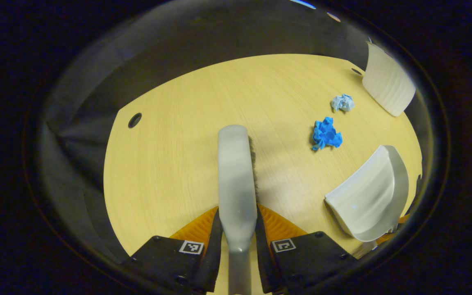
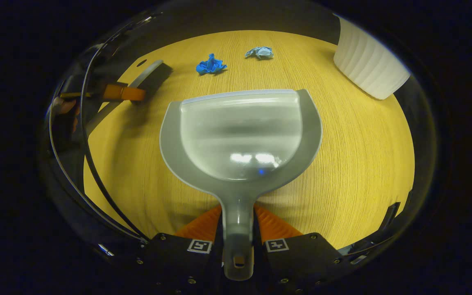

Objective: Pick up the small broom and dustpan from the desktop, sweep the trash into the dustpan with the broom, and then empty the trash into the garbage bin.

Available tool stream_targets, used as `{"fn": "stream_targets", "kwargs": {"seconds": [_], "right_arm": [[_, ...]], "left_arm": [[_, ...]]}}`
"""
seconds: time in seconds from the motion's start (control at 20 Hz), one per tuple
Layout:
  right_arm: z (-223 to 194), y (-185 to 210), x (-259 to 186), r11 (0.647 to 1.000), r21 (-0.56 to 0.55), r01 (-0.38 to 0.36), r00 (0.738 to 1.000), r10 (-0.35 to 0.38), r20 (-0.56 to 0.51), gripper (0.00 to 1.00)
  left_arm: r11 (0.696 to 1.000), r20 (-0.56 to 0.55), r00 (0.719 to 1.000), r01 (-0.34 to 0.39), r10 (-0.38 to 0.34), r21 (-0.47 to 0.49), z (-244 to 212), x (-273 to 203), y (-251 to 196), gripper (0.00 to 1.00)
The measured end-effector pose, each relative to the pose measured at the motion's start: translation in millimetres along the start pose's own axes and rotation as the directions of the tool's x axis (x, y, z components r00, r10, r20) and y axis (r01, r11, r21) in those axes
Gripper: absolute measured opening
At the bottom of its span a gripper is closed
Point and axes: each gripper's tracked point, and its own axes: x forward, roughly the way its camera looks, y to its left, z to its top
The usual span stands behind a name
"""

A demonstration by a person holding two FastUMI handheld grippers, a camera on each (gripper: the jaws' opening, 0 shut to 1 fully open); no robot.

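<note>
**benchmonkey:** Grey plastic in both tongs right now — the left gripper (image 1: 238,233) is clamped on the handle of the small grey broom (image 1: 236,180), both fingers pressed against it, and the right gripper (image 2: 238,241) is clamped the same way on the stem of the pale grey plastic dustpan (image 2: 240,135). Broom's long axis runs straight out ahead of the left fingers, dark bristles along its right edge.

**sweepy_k:** And the trash?

**benchmonkey:** Two wads on the light wooden desktop (image 1: 170,164). In the left gripper view, the bright blue crumpled paper wad (image 1: 326,134) lies ahead and to the right of the broom, well apart from it, and the paler blue crumpled wad (image 1: 343,102) sits just past that. Dustpan is off to the right too, nearer the tongs than the wads are.

**sweepy_k:** So which way is the pan's mouth pointing?

**benchmonkey:** In the right gripper view the open lip faces away from the fingers, toward both wads — they lie beyond it, the bright one slightly left. My guess: the broom has to swing round behind the wads. White ribbed garbage bin (image 2: 369,69) stands at far right.
</note>
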Motion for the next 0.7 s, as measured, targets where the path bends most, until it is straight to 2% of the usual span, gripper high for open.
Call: {"fn": "stream_targets", "kwargs": {"seconds": [0.1,0.2,0.25,0.3,0.35,0.4,0.45,0.5,0.55,0.6,0.65,0.7], "right_arm": [[-0.6,0.5,-0.9,1.0,0.005,-0.007,1.0,0.007,-0.012,0.33],[0.5,0.7,0.6,1.0,0.007,-0.011,1.0,0.011,-0.016,0.33],[-0.4,0.9,0.9,1.0,0.008,-0.013,1.0,0.013,-0.018,0.33],[0.3,0.6,1.5,1.0,0.013,-0.015,1.0,0.015,-0.018,0.33],[0.4,2.0,0.5,1.0,0.018,-0.019,1.0,0.02,-0.018,0.33],[0.7,0.6,1.2,0.999,0.024,-0.021,1.0,0.022,-0.017,0.33],[0.5,1.6,0.8,0.999,0.029,-0.022,1.0,0.022,-0.015,0.36],[1.0,1.3,0.3,0.999,0.037,-0.025,1.0,0.025,-0.013,0.33],[0.8,1.0,0.6,0.999,0.041,-0.026,1.0,0.026,-0.013,0.36],[1.5,0.7,-0.3,0.999,0.047,-0.026,1.0,0.027,-0.011,0.36],[2.5,0.5,-1.0,0.998,0.05,-0.027,1.0,0.027,-0.01,0.33],[1.8,0.5,0.6,0.998,0.052,-0.027,1.0,0.028,-0.008,0.33]], "left_arm": [[0.993,0.021,0.999,0.033,-0.035,0.115,49.4,22.4,-18.1,0.45],[0.98,0.03,0.997,0.06,-0.067,0.187,77.4,31.6,-32.9,0.49],[0.971,0.035,0.996,0.076,-0.086,0.225,89.1,35.4,-42.1,0.43],[0.958,0.041,0.993,0.092,-0.107,0.271,99.7,39.8,-52.6,0.43],[0.922,0.048,0.987,0.127,-0.155,0.366,118.4,44.7,-73.6,0.45],[0.894,0.05,0.98,0.153,-0.191,0.422,129.2,47.2,-90.3,0.47],[0.873,0.048,0.975,0.17,-0.215,0.457,134.9,51.1,-101.8,0.49],[0.836,0.038,0.964,0.21,-0.265,0.508,141.9,51.3,-118.4,0.48],[0.808,0.029,0.954,0.235,-0.297,0.539,143.1,51.9,-130.2,0.46],[0.745,-0.004,0.936,0.283,-0.352,0.604,138.2,50.3,-145.8,0.43],[0.717,-0.021,0.923,0.314,-0.385,0.623,134.3,45.9,-152.5,0.49],[0.679,-0.047,0.901,0.358,-0.431,0.641,126.7,37.9,-160.9,0.49]]}}
